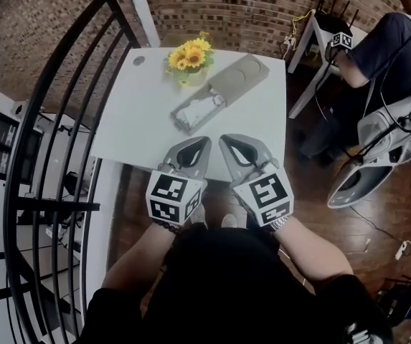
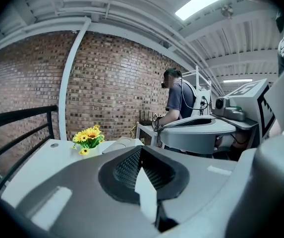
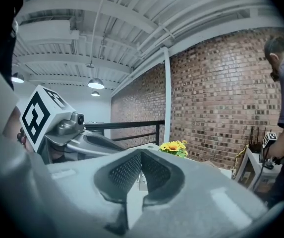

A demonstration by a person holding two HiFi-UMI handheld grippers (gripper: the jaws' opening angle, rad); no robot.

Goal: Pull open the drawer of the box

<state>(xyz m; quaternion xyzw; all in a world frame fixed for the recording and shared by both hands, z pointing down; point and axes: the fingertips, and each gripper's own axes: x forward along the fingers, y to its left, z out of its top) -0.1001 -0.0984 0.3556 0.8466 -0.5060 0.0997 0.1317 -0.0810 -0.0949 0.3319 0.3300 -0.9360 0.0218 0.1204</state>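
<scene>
Jaws: left gripper (image 1: 202,143), right gripper (image 1: 227,142) both together, empty, short of the box (image 1: 239,77).
Drawer (image 1: 196,113): looks partly out.
Tip: open your jaws, pinch its lip, pull straight.

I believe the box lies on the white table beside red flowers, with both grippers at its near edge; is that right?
Not quite: the head view shows yellow flowers, not red. The box does lie beside them on the white table, the left gripper and right gripper at its near edge.
</scene>
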